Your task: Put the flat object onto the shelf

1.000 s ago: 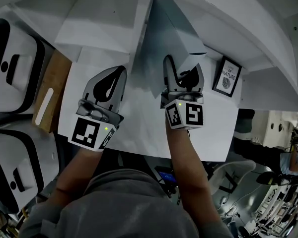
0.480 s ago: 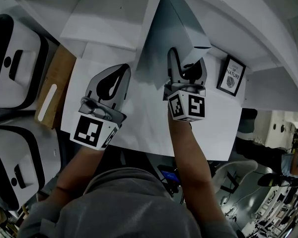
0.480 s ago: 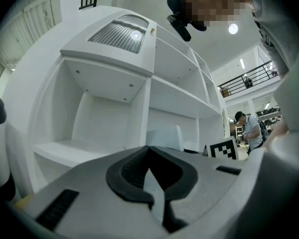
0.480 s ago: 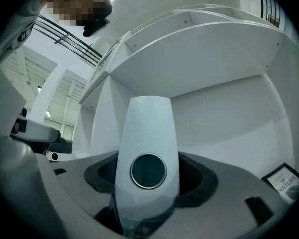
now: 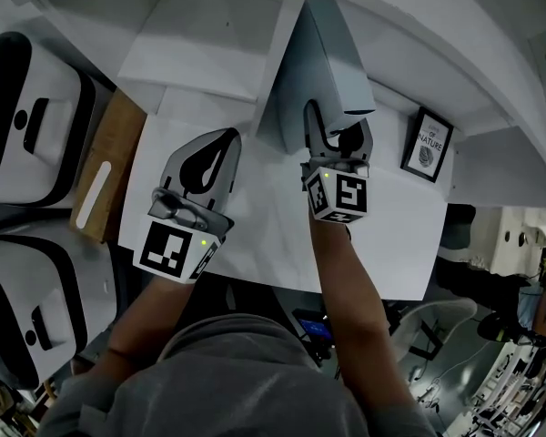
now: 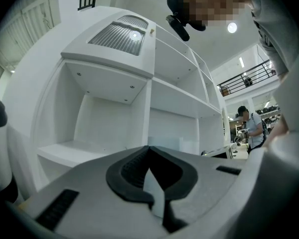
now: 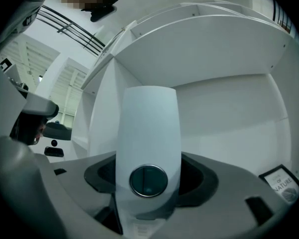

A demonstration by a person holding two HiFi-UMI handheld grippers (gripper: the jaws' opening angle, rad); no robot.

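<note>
Head view: the right gripper (image 5: 335, 146) pinches the flat object (image 5: 332, 62), which stands on edge, its long axis running toward 12 o'clock into the shelf (image 5: 200, 57); the left gripper (image 5: 207, 157) waits at its 9 o'clock; left gripper view: jaws pressed together, empty; right gripper view: the object rises between the jaws, shelf bay behind.

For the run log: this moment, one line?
right gripper: holds flat object | object: at shelf | left gripper: shut, empty
</note>
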